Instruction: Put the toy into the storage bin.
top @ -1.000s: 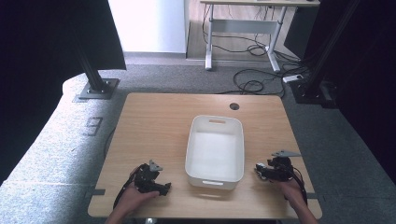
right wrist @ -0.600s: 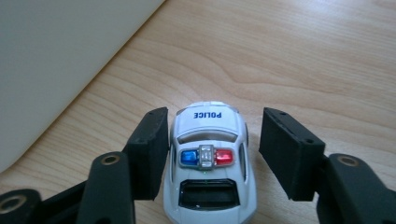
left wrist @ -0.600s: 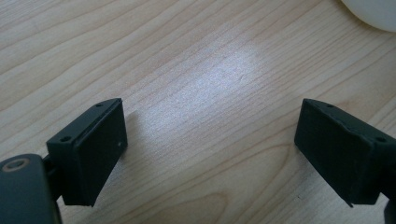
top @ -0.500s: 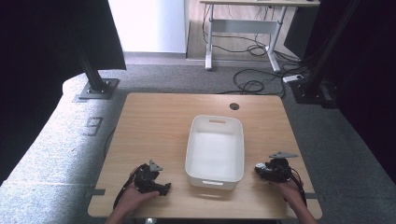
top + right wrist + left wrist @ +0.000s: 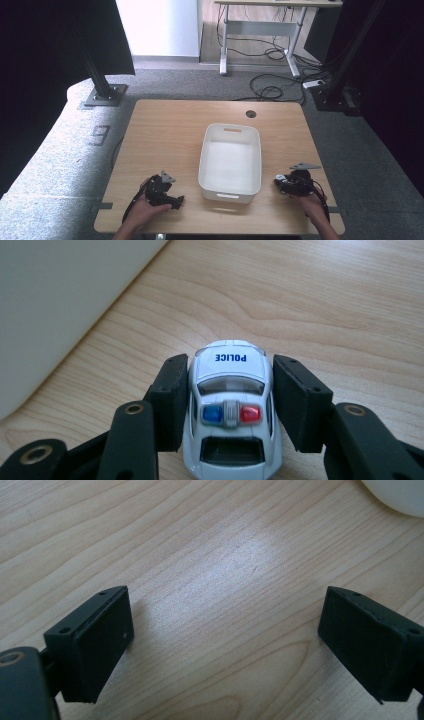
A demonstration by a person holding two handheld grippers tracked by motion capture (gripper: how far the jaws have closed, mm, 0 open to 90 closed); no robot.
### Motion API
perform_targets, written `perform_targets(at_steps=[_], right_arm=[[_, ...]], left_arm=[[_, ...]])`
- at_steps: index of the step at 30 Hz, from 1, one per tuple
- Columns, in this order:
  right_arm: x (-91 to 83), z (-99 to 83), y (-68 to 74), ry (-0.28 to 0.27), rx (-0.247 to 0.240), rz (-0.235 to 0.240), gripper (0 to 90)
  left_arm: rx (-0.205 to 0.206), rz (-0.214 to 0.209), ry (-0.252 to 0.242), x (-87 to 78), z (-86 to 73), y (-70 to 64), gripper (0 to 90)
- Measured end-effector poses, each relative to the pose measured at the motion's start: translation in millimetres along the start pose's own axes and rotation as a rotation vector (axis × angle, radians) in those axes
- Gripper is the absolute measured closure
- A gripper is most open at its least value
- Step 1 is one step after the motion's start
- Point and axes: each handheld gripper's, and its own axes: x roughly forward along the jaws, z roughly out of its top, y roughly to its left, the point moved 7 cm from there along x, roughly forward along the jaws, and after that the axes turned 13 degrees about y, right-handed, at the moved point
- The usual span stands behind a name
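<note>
Presently on the counter point(image 5: 170, 130): one white tub point(image 5: 230, 159), centre, upright. Right gripper point(image 5: 227, 407), just right of the tub: fingers point(image 5: 170, 400) closed against both sides of a white toy police car point(image 5: 231, 405), roof lights blue and red, wheels on the wood near the tub's wall. Left gripper point(image 5: 225, 640), left of the tub near the front edge: fingers point(image 5: 102, 640) spread wide, nothing between them, bare wood below.

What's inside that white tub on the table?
The white tub looks empty: its bare white floor shows in the high view. The strip just behind its near wall is hidden.
</note>
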Motion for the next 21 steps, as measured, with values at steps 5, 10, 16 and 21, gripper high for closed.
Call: perform_targets(at_steps=[5, 10, 16, 21], right_arm=[[-5.9, 1.7, -0.5, -0.018, 0.005, 0.006, 50.1], [-10.0, 2.2, -0.3, -0.026, 0.009, 0.012, 50.2], [-10.5, 2.9, -1.1, -0.024, 0.016, 0.015, 50.2], [-5.6, 3.5, -0.7, -0.009, 0.012, 0.013, 50.1]], left_arm=[[-0.001, 0.001, 0.000, 0.0, 0.0, -0.1, 7.8], [0.000, 0.001, 0.000, 0.2, 0.5, -0.2, 7.7], [-0.002, 0.002, -0.002, 0.1, 0.2, -0.6, 7.9], [-0.005, 0.002, -0.004, -0.2, -0.8, -1.1, 8.1]])
